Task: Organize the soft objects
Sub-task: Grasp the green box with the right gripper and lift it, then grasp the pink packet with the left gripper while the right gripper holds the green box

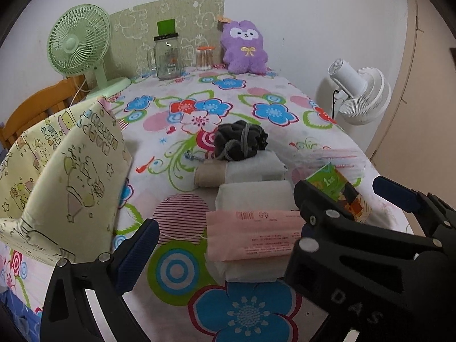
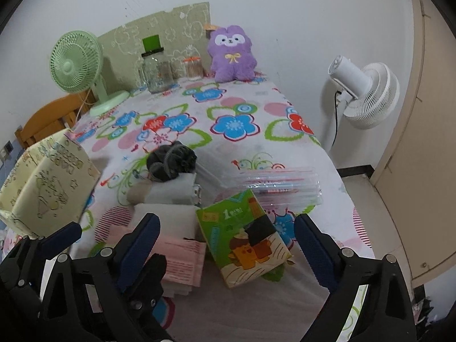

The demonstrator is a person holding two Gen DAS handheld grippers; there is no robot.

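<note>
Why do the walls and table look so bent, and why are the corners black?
Both views are fisheye: straight edges bow, as with the door in the right wrist view, and black corners frame the round picture. The light is even and soft. In the left wrist view the plush stays fairly sharp.

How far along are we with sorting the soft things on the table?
Done: nothing that shows; I can't see inside the fabric box. In hand: nothing; the left gripper and right gripper are both open. Left: the pink pack, white packs, dark pouf and green tissue pack lie loose on the tablecloth.

Pink pack [image 1: 253, 235] atop white pads [image 1: 248, 270]
</note>
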